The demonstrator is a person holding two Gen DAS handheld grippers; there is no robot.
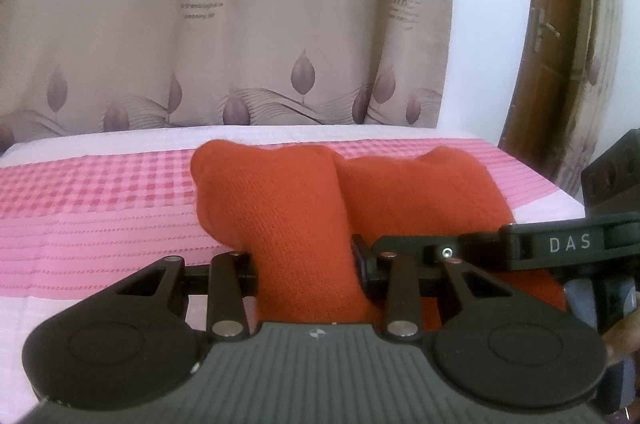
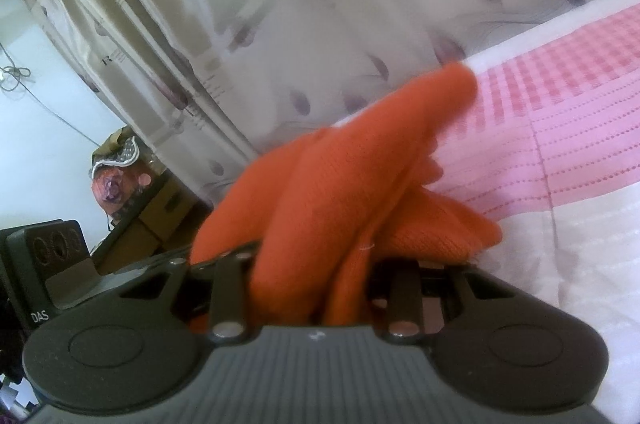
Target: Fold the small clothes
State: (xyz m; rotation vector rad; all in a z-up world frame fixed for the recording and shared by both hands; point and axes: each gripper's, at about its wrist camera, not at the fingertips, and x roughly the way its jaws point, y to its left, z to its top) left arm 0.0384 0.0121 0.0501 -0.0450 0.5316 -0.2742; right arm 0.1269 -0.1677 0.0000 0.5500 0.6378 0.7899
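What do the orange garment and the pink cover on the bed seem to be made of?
Orange garment: it looks like knitted yarn, maybe wool or acrylic; fine rows of stitches show, with a soft matte surface. Pink cover: it looks like woven cotton-type cloth; a raised check pattern and stitched lines show, also matte. The exact fibre of either cannot be told.

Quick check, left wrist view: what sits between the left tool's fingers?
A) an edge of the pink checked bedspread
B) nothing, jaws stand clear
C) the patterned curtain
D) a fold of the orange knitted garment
D: the orange knitted garment is bunched in the left tool, both pads pressed against the fabric, above the pink checked bedspread.
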